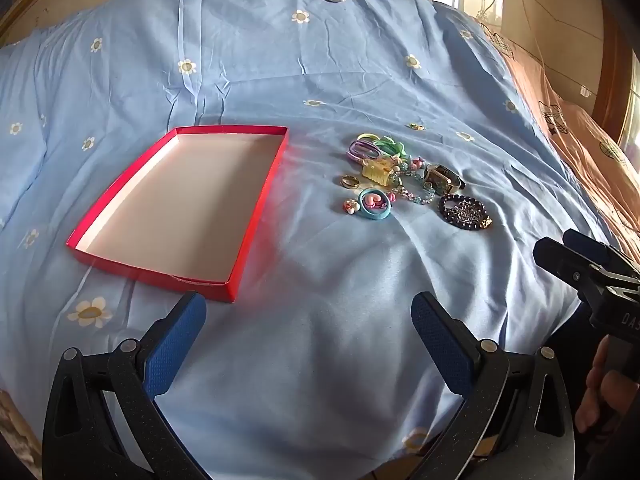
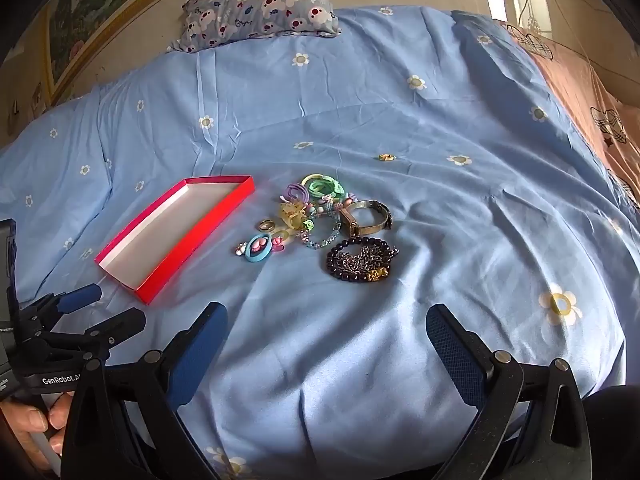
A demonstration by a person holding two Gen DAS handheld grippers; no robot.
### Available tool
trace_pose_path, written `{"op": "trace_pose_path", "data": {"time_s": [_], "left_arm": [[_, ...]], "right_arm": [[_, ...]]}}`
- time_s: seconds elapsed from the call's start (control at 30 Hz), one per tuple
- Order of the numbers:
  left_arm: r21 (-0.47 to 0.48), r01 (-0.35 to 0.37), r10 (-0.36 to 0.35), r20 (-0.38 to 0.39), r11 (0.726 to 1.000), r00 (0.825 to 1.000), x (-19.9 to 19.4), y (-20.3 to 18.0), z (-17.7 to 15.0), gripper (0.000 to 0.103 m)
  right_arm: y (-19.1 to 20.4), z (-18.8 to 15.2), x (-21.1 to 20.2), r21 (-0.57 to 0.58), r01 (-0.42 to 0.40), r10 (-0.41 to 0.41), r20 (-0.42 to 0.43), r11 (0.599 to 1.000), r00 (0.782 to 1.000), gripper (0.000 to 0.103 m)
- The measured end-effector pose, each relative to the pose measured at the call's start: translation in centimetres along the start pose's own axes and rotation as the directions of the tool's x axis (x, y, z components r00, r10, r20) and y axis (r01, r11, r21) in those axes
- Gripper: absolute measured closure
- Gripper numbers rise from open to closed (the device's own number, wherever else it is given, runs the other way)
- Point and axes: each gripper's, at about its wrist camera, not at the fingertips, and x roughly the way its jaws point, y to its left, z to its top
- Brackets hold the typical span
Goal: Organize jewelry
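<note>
A shallow red box (image 1: 256, 216) (image 2: 208, 224) with a pale inside lies empty on the blue bedspread. To its right is a heap of jewelry: a dark bead bracelet with chain (image 1: 464, 210) (image 2: 362, 260), a watch (image 1: 442, 178) (image 2: 366, 218), a gold ring (image 1: 350, 181) (image 2: 267, 224), a blue oval hair clip (image 1: 375, 204) (image 2: 258, 249), green and purple hair ties (image 1: 380, 146) (image 2: 320, 188). A small gold ring (image 1: 417, 126) (image 2: 386, 157) lies apart, farther back. My left gripper (image 1: 308, 316) and right gripper (image 2: 326, 326) are both open and empty, hovering near the bed's front.
A patterned pillow (image 2: 264, 4) lies at the head of the bed. A pink blanket (image 1: 580, 140) covers the right side. The right gripper's body (image 1: 592, 276) shows at the left wrist view's right edge.
</note>
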Motion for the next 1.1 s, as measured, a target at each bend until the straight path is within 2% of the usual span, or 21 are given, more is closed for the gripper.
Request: {"op": "trace_pose_path", "data": {"time_s": [1.1], "left_arm": [[0.009,0.005,-0.005,0.002,1.000,1.000,-0.09,-0.63,0.10,0.000]], "right_arm": [[0.21,0.00,-0.26,-0.003,-0.006,0.006,0.009,1.000,1.000,0.003]]}}
